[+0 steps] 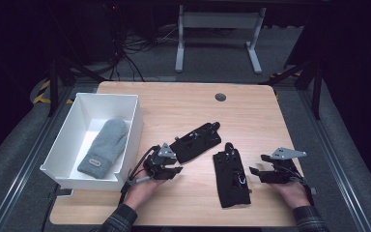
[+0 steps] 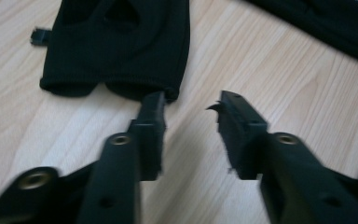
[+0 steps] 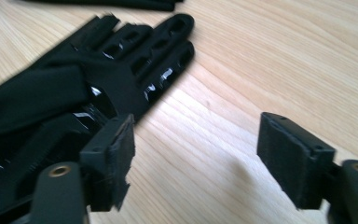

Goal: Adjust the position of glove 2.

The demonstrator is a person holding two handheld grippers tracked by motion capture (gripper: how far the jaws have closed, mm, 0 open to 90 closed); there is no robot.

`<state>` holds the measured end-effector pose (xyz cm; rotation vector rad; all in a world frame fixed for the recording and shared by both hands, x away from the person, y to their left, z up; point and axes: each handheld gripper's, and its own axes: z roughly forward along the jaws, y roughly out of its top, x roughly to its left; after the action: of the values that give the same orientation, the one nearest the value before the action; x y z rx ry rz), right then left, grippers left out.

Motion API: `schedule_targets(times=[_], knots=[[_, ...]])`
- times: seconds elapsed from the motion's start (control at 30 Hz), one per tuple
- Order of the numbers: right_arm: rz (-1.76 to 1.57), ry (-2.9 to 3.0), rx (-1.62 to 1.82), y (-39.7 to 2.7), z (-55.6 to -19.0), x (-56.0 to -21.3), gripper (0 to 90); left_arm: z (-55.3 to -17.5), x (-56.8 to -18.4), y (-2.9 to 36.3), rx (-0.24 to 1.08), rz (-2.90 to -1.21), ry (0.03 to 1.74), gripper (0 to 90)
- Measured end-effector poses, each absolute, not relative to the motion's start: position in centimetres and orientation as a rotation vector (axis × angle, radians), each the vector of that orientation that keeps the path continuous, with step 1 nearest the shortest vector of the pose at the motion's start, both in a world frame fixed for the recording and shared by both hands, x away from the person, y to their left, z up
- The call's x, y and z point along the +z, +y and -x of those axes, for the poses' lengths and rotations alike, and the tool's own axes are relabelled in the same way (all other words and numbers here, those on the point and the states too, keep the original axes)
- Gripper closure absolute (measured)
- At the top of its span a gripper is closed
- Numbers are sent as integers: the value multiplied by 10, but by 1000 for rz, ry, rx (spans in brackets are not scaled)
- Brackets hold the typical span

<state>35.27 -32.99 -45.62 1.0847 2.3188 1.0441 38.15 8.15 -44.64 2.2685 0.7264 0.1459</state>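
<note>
**Black Gloves on Bench: One Mitten Binned, Two Gloves Pending**

Black fabric gloves are the work items. A grey knitted mitten (image 1: 104, 147) already lies in the white rectangular plastic bin (image 1: 134, 126) at the left of the high view, which suggests sorting into the bin is partly done. Two gloves remain on the light wooden bench (image 1: 251, 111), so most of the work appears outstanding.

**Position and orientation**
- The left black glove (image 1: 196, 141) lies at centre frame, just right of the bin. Its long axis runs diagonally, fingertips toward the upper right, cuff toward the lower left. In the left gripper view the cuff opening (image 2: 112, 86) faces the gripper.
- The right black glove (image 1: 231, 175) lies at lower centre-right, long axis near vertical in frame, fingertips toward the top, cuff toward the bottom edge. The two gloves are near each other but apart.

**Gripper state**
- The left gripper (image 1: 174, 170) sits at the left glove's cuff. Its fingers stand apart; one fingertip (image 2: 154, 105) touches the cuff hem, with nothing clamped.
- The right gripper (image 1: 257, 166) is just right of the right glove. Its fingers are wide apart and empty; one pad (image 3: 116, 158) rests beside the glove's edge.

**Assessment**
Neither glove is yet gripped; both await pickup and transfer.
</note>
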Motion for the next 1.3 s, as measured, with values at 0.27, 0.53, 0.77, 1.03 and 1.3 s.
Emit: schedule_targets(times=[0.27, 0.53, 0.77, 1.03, 1.3], knots=[[-1089, 2315, 996, -333, -355, -464, 239, -401, -436, 63, 141, -2283, 718, 900], [-1114, 2306, 1003, -335, -357, -468, 210, -431, -427, 50, 150, -2270, 702, 900], [-1113, 2316, 1008, -335, -358, -469, 195, -461, -430, 43, 159, -2256, 724, 899], [-1114, 2316, 1008, -335, -358, -469, 192, -485, -439, 36, 161, -2237, 746, 900], [-1110, 2320, 1008, -335, -358, -469, 186, -490, -456, 35, 155, -2288, 770, 900]])
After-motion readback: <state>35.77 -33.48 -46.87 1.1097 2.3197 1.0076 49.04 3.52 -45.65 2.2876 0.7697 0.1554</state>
